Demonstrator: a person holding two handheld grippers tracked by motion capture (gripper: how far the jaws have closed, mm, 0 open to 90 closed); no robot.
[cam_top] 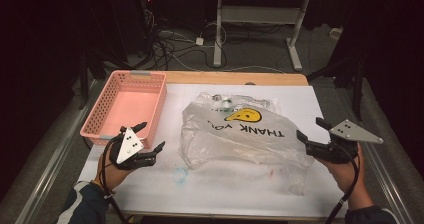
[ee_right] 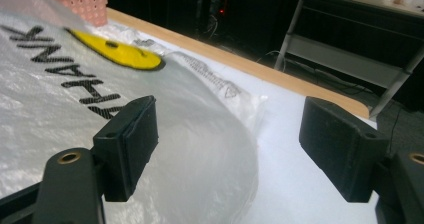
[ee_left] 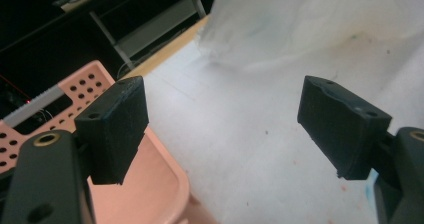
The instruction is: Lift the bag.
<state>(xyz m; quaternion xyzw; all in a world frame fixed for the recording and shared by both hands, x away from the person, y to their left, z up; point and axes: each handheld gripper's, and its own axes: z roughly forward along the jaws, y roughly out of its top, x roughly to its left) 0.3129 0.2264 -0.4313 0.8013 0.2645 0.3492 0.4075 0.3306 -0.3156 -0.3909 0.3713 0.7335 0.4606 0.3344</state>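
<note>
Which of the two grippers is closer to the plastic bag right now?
The right gripper: its jaws sit open at the bag's edge, while the left gripper hovers by the pink basket, clear of the bag.

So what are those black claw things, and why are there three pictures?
Those are grippers: tools with two black jaws that pinch. A person holds one in each hand. The big picture comes from a camera above the table. In it you see the left gripper and the right gripper. The other two pictures come from small cameras riding on each gripper, looking out between its jaws. On the table lie a pink basket with nothing in it, and a clear plastic bag with a yellow smiley and "THANK YOU" printed on it. The left gripper is beside the basket, and the right one is at the bag's edge. Both grippers are open, and neither holds anything.
</note>
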